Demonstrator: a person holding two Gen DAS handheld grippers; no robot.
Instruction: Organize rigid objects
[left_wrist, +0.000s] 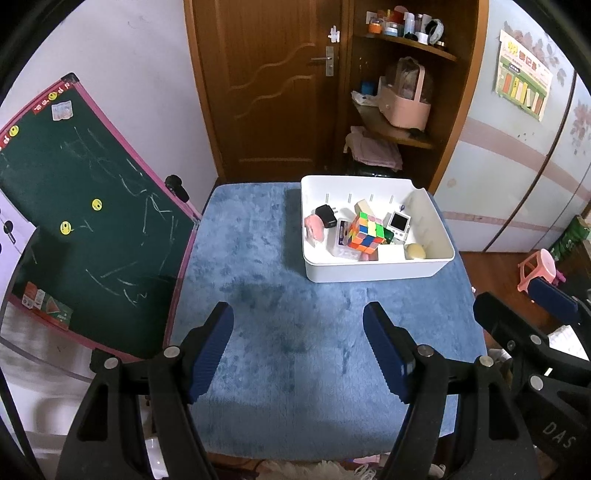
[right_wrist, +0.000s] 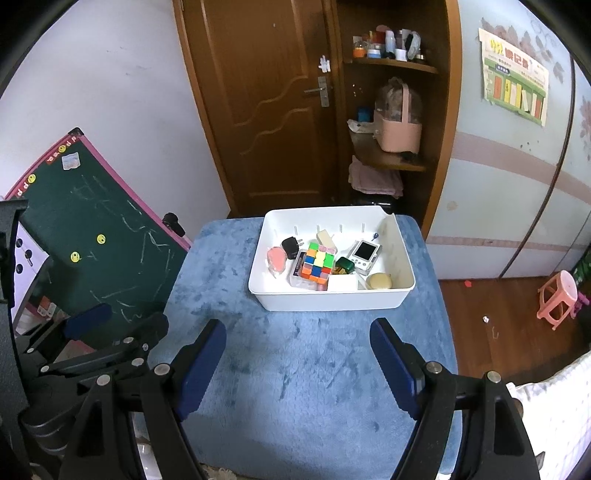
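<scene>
A white bin (left_wrist: 373, 271) (right_wrist: 328, 301) stands at the far right of the blue plush table top (left_wrist: 266, 295) (right_wrist: 306, 354). Inside it lie a colourful puzzle cube (left_wrist: 364, 230) (right_wrist: 317, 264), a black plug adapter (left_wrist: 325, 216) (right_wrist: 290, 246), a pink piece (left_wrist: 314, 227) (right_wrist: 276, 259), a small white handheld screen device (left_wrist: 398, 222) (right_wrist: 364, 254), a round cream object (left_wrist: 414, 252) (right_wrist: 378, 281) and a green block (right_wrist: 344, 265). My left gripper (left_wrist: 298, 317) hovers open over the bare plush, short of the bin. The right gripper (right_wrist: 297, 334) is open too, empty, just before the bin's near wall.
A green chalkboard with a pink frame (left_wrist: 85, 229) (right_wrist: 103, 243) leans at the table's left edge. Behind the table are a brown door (left_wrist: 266, 85) and corner shelves with a pink basket (left_wrist: 404, 101). A pink stool (right_wrist: 557, 302) stands on the wooden floor at right.
</scene>
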